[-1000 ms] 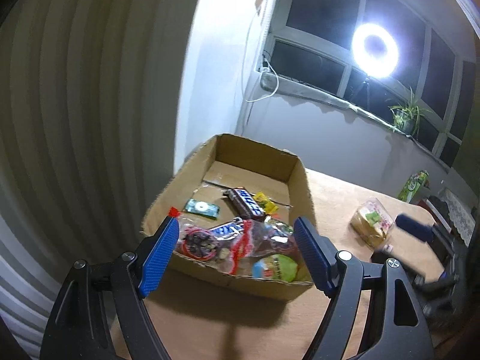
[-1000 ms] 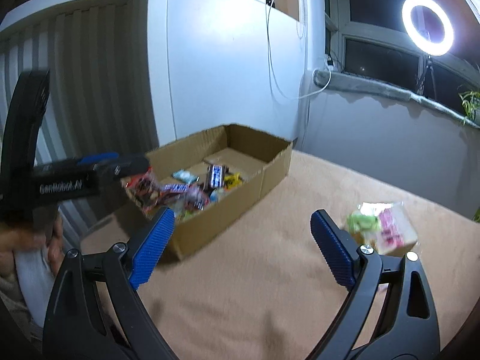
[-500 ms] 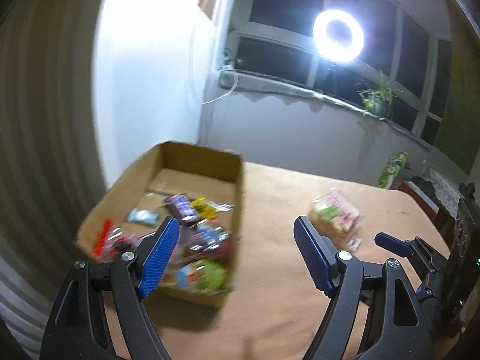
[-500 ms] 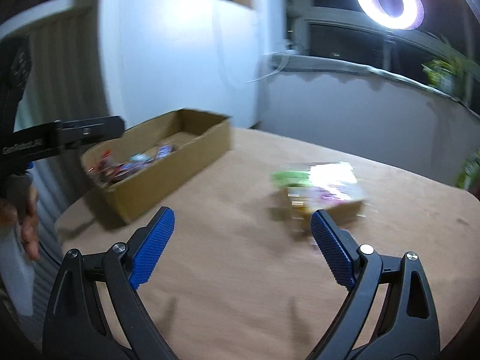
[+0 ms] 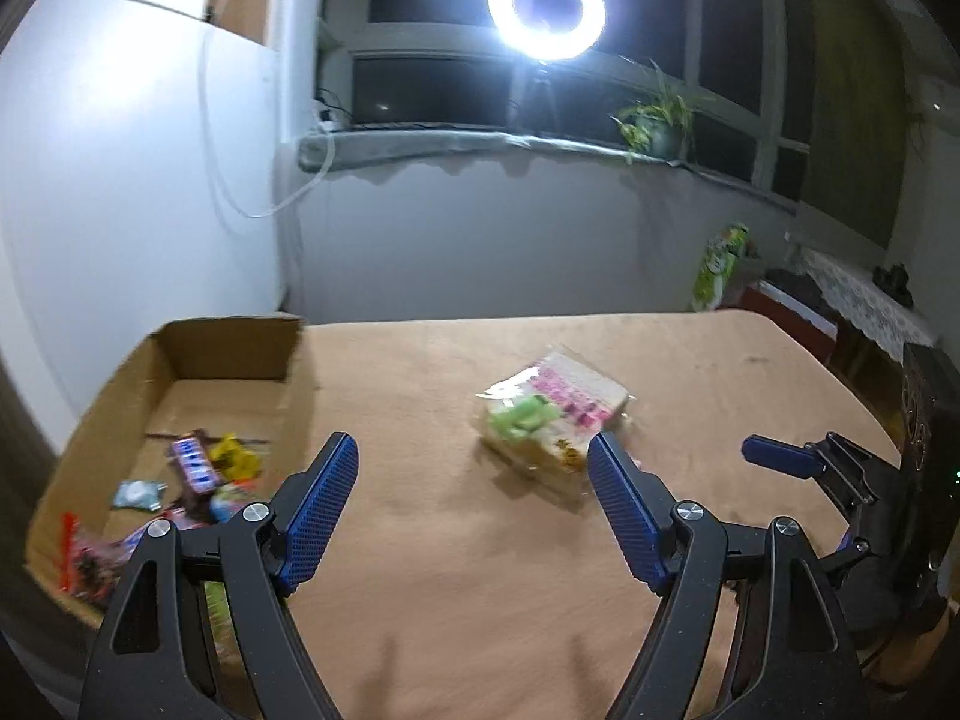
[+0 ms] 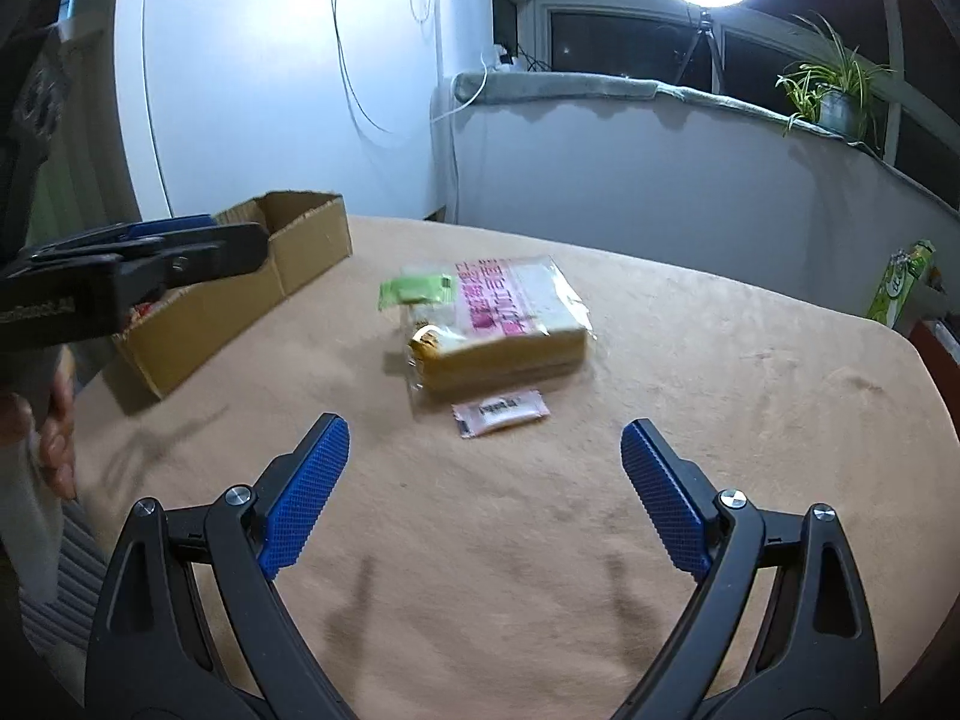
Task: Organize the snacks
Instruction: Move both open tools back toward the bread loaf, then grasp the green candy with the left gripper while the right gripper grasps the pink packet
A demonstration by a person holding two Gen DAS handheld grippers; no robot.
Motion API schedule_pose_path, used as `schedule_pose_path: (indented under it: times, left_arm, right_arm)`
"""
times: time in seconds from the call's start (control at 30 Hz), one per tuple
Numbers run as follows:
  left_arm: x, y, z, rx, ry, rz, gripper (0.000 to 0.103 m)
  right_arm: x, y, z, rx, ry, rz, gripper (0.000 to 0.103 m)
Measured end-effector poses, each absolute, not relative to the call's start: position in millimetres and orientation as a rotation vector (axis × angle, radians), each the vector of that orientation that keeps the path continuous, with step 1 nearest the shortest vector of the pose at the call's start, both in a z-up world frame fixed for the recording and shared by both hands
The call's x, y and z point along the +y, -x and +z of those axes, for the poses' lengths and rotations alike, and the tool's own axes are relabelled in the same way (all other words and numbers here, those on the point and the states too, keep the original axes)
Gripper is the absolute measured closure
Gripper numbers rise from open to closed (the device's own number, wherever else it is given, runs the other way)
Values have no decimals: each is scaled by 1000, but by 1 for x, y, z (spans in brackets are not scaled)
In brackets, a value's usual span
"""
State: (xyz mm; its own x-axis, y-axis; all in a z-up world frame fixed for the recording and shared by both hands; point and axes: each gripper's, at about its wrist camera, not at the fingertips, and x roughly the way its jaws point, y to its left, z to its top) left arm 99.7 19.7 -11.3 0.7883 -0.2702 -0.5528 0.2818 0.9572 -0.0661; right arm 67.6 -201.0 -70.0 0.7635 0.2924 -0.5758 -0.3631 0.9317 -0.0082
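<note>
Both claws gape empty; cardboard box [image 6: 240,294] sits left of bread pack [image 6: 498,324].

Your left wrist camera looks forward and slightly down between the spread fingers of the left gripper [image 5: 471,516], from just above the near edge of the table [image 5: 480,600]. The bread packet [image 5: 549,423] sits close ahead, right of centre, with the cardboard box [image 5: 168,396] to its left. Your right wrist camera looks the same way between the fingers of the right gripper [image 6: 483,495], from further right, with the bread packet [image 6: 498,321] dead ahead. Both views share the packet, the box [image 6: 240,294], the ring light [image 5: 545,0] beyond the packet, and each other's gripper at the frame edges.
</note>
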Motion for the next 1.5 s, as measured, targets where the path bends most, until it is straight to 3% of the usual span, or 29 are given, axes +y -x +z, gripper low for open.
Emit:
schedule_pose_path:
  times: [0.33, 0.4, 0.47, 0.63, 0.67, 0.77, 0.83, 0.97, 1.03, 1.1, 1.5]
  left_arm:
    - [-5, -147, -48, 697, -52, -362, 24]
    - [-8, -154, -51, 711, -39, -375, 24]
    - [-10, -160, -55, 718, -27, -382, 24]
    - [-17, -180, -65, 759, -25, -380, 25]
    - [-18, -182, -67, 763, -25, -383, 29]
    - [-19, -187, -70, 781, -15, -407, 44]
    - [-19, -186, -69, 776, -13, -407, 48]
    - [-14, -186, -67, 771, 5, -413, 69]
    - [-13, -184, -67, 765, 6, -416, 73]
    - [-11, -183, -66, 761, 10, -423, 84]
    - [0, -159, -62, 743, 79, -460, 84]
  right_arm:
    - [-208, -120, -88, 769, 163, 436, 11]
    - [-204, -130, -93, 800, 178, 458, 15]
    - [-201, -141, -98, 827, 188, 476, 27]
    - [-189, -154, -106, 860, 220, 489, 32]
    - [-188, -154, -106, 856, 224, 493, 45]
    - [-189, -153, -105, 849, 230, 475, 63]
    - [-190, -153, -105, 844, 225, 473, 68]
    - [-192, -152, -103, 835, 215, 471, 77]
    - [-194, -152, -103, 832, 208, 468, 78]
    - [-196, -150, -102, 829, 202, 467, 79]
    - [-215, -136, -97, 810, 142, 453, 87]
